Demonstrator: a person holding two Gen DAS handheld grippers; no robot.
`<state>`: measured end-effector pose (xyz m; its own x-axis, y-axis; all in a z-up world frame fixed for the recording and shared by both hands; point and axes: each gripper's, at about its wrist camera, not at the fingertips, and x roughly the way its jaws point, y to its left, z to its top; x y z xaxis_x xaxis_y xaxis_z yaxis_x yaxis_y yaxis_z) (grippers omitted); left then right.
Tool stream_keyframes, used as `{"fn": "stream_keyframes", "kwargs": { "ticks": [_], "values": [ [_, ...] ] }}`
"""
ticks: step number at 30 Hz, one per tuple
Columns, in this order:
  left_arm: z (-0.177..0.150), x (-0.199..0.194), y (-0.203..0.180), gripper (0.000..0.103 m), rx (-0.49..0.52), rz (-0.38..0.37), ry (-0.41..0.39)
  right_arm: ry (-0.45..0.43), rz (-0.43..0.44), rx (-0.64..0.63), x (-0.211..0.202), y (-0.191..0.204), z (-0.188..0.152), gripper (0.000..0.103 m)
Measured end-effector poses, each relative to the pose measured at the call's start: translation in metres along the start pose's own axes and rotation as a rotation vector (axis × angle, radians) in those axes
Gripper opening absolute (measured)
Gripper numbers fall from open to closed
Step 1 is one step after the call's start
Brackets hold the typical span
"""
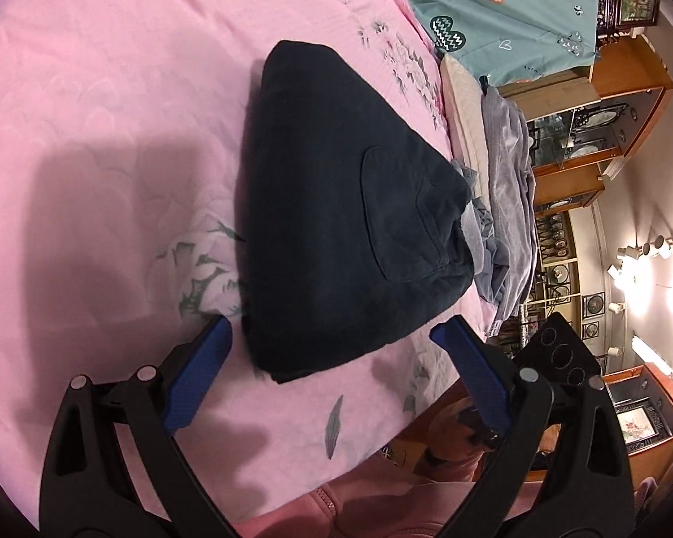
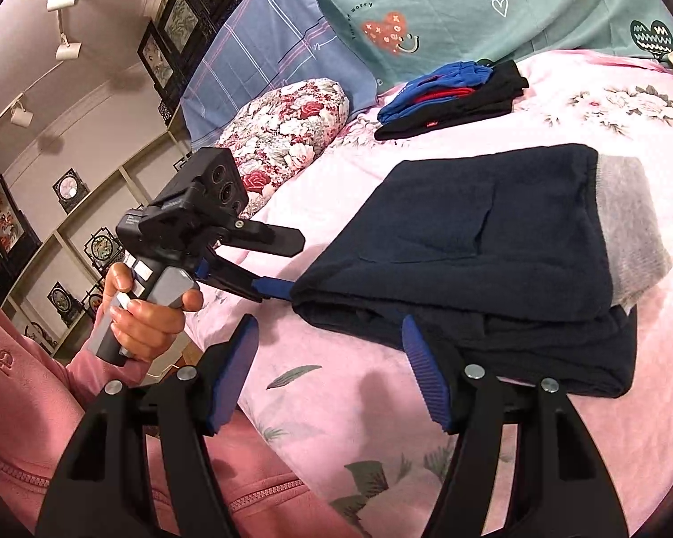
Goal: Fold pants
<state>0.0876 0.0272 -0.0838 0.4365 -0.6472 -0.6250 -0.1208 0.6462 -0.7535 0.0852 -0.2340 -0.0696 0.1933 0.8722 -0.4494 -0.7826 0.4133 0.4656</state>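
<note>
Teal bedding [image 2: 448, 4] print reads "worry"; folded pants [image 2: 471, 242] show no label.

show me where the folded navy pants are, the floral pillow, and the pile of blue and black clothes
folded navy pants [image 2: 462, 242]: right wrist view, top layer beside the pocket.
floral pillow [image 2: 291, 125]: right wrist view, its middle.
pile of blue and black clothes [image 2: 448, 98]: right wrist view, black garment.

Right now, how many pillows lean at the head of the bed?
3, in the right wrist view: a floral pillow lowest on the left, a blue plaid pillow behind it, a teal heart-print pillow to the right. Others may be hidden.
</note>
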Motion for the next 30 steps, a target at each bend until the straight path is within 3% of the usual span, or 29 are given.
{"fn": "stream_keyframes", "kwargs": {
  "ticks": [7,13,14,16,18,20,24,27,30],
  "values": [
    [0.008,0.017,-0.007,0.101,0.013,-0.06,0.039,-0.008,0.01,0.003,-0.001,0.001,-0.001,0.067],
    [0.017,0.031,-0.017,0.101,0.044,-0.061,0.052,-0.061,0.025,-0.023,-0.02,-0.002,0.007,0.067],
    [0.018,0.032,-0.018,0.101,0.049,-0.06,0.053,-0.095,0.013,-0.021,-0.031,-0.004,0.012,0.068],
    [0.019,0.034,-0.019,0.101,0.061,-0.06,0.052,-0.167,-0.035,0.004,-0.051,-0.013,0.023,0.08],
    [0.019,0.034,-0.021,0.101,0.076,-0.061,0.048,-0.25,-0.121,0.064,-0.072,-0.031,0.036,0.085],
    [0.015,0.033,-0.021,0.101,0.095,-0.059,0.038,-0.273,-0.193,0.149,-0.081,-0.056,0.048,0.091],
    [0.009,0.034,-0.026,0.101,0.131,-0.039,0.002,-0.13,-0.293,0.352,-0.063,-0.112,0.063,0.091],
    [0.008,0.034,-0.027,0.101,0.143,-0.034,-0.013,0.005,-0.235,0.48,-0.039,-0.145,0.063,0.091],
    [0.008,0.034,-0.027,0.101,0.141,-0.03,-0.022,0.118,-0.18,0.531,-0.014,-0.159,0.06,0.091]
  ]
}}
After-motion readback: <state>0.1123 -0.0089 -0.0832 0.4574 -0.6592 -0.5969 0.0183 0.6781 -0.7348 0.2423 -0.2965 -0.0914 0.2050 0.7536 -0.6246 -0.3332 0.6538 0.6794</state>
